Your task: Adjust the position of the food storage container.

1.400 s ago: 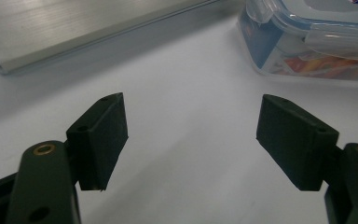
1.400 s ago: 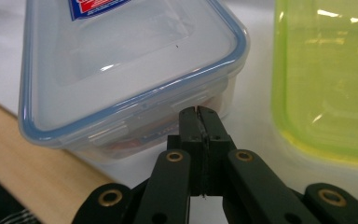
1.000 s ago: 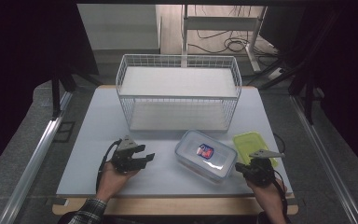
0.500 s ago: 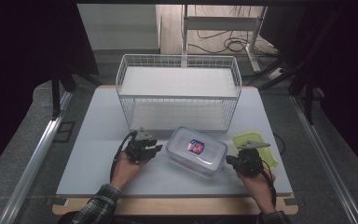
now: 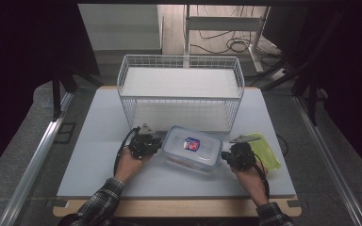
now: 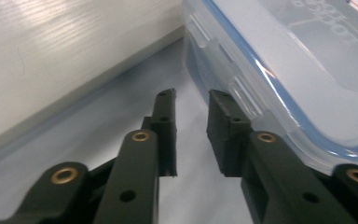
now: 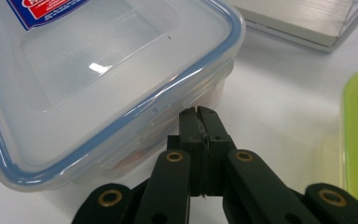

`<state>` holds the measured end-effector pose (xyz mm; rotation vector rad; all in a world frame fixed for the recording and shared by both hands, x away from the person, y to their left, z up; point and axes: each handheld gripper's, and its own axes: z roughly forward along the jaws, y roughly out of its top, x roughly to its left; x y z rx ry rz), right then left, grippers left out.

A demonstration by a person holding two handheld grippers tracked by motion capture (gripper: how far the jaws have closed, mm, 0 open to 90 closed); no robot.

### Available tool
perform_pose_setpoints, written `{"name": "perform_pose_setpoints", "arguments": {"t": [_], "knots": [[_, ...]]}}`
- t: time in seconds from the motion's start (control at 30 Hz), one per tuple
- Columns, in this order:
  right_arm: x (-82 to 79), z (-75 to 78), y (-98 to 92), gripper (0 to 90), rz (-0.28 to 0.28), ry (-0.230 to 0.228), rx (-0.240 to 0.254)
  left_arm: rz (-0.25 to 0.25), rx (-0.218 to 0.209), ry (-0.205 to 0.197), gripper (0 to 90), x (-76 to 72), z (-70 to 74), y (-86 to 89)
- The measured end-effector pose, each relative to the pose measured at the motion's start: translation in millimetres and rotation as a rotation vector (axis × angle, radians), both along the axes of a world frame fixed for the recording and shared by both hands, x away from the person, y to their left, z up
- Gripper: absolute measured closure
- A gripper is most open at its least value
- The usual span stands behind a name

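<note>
We see the clear food container [image 5: 192,149] w/ blue-rimmed lid mid-table, just in front of the wire basket [image 5: 180,92]. Left gripper [image 6: 192,122] sits at its left end, jaws parted w/ nothing between. Right gripper [image 7: 200,115] is clenched on the container's side latch tab (green lid [image 5: 264,149] beside it).

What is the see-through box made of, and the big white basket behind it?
The box looks like clear, glossy plastic: you can see through its lid, light glints off it, and a blue seal runs round the rim. The basket looks like thin metal wire with a white coating, since its walls are an open grid of fine rods. Whether that coating is paint or plastic is hard to tell.
</note>
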<state>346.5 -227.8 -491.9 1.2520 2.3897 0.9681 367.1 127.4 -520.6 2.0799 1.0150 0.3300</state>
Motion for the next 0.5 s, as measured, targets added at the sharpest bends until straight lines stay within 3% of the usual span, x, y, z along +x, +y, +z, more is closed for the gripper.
{"name": "perform_pose_setpoints", "arguments": {"t": [0.17,0.5], "knots": [[5.0,-0.9,6.0,89.4,0.019,0.000,0.002,0.010,0.003,0.022,77.7,-10.3,1.7,6.1],[14.9,-3.4,22.0,89.5,0.080,0.001,0.006,0.022,0.044,0.042,78.4,-44.3,7.0,20.5]]}}
